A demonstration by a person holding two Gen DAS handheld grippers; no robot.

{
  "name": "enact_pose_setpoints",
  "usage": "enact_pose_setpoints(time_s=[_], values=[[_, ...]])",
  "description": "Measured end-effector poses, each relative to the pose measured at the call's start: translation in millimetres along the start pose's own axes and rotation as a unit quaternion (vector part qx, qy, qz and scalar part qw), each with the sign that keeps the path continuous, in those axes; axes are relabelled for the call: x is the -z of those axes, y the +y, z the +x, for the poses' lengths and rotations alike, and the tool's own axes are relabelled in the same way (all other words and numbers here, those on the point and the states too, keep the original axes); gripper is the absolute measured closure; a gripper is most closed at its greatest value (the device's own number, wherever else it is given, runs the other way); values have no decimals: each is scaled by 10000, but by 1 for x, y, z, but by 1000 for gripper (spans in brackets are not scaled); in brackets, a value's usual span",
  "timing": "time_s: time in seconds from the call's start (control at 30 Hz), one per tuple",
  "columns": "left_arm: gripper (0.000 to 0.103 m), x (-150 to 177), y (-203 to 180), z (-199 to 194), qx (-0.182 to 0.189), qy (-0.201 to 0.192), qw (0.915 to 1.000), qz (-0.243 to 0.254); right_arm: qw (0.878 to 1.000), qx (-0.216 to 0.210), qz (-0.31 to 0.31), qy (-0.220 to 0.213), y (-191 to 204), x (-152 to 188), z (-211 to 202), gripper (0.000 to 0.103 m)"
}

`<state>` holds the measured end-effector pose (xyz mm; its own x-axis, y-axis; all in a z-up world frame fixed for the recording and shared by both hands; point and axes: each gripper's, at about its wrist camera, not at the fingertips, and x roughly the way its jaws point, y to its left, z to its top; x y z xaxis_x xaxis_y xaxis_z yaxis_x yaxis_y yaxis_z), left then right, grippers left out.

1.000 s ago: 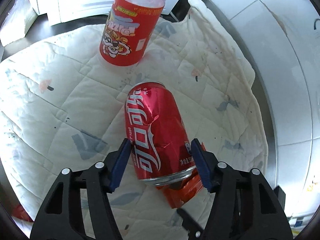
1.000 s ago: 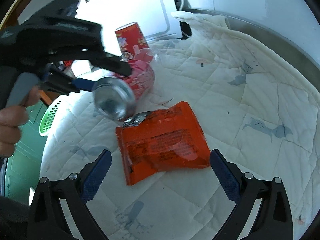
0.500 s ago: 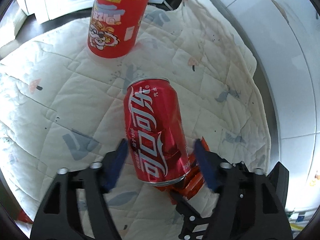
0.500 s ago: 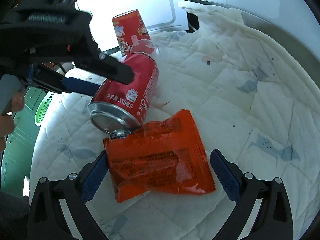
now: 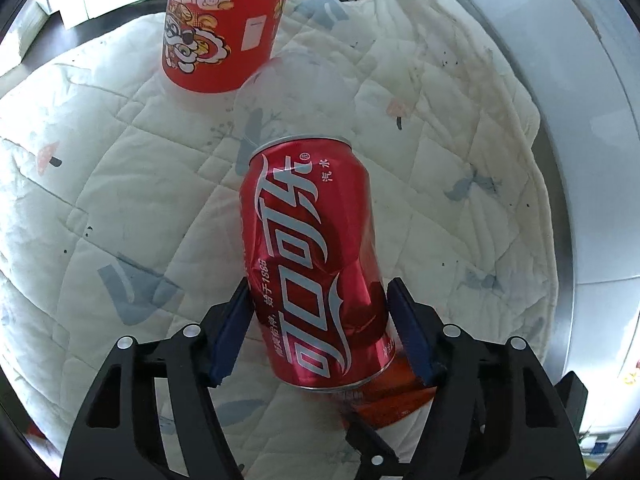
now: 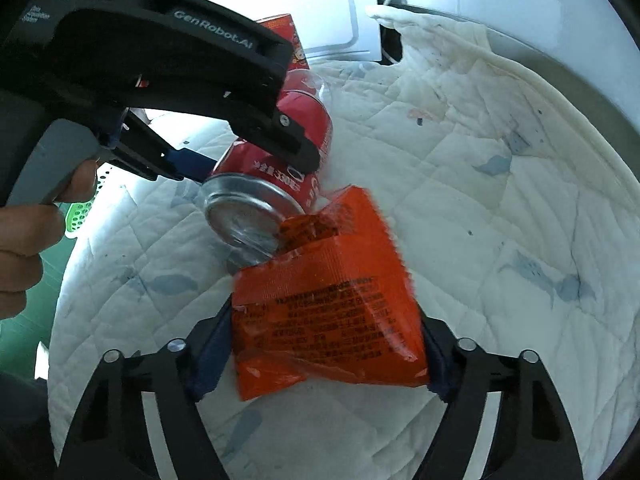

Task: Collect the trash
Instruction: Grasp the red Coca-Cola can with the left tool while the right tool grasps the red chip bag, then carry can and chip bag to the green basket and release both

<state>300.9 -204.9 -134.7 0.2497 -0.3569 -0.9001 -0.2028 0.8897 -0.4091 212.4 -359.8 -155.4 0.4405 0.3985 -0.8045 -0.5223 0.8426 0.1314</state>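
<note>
My left gripper (image 5: 322, 328) is shut on a dented red Coca-Cola can (image 5: 316, 264), held tilted above the quilt; the can (image 6: 276, 176) also shows in the right wrist view with its silver end facing the camera. My right gripper (image 6: 320, 354) is shut on an orange snack wrapper (image 6: 332, 320), its pads pressing both sides. The wrapper's top edge touches the can's end. A corner of the wrapper (image 5: 392, 396) shows under the can in the left wrist view. A red paper cup (image 5: 216, 28) with a cartoon print stands upright on the quilt beyond the can.
A white quilted cloth (image 5: 120, 200) covers the round table with a metal rim (image 5: 560, 220). A clear plastic cup (image 5: 296, 92) lies by the red cup. A white appliance (image 6: 336, 8) stands behind. A green perforated basket (image 6: 80, 212) sits low at left.
My right gripper moved forward and closed on the orange wrapper, crumpling it. My left gripper carried the can forward, closer to the red cup.
</note>
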Motion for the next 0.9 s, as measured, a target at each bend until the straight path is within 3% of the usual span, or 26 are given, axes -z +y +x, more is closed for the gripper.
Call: enact_pose_setpoints(time_s=[0.23,0.53,0.7,0.9], values=[[38,13,6,-22,146,-97,9995,248,9995,-10,296,-117,1,7,-12,36],[38,38,34,-87,476,-508,9958,588,9985,2,466,-280,25,12,-36,37],[38,52,76,-131,394,-890,9933,622,9980,-155,476,-383,57,3,-38,36],[38,62,154,-186,99,-1404,9894,362,9967,-596,325,-441,119,-29,-25,36]])
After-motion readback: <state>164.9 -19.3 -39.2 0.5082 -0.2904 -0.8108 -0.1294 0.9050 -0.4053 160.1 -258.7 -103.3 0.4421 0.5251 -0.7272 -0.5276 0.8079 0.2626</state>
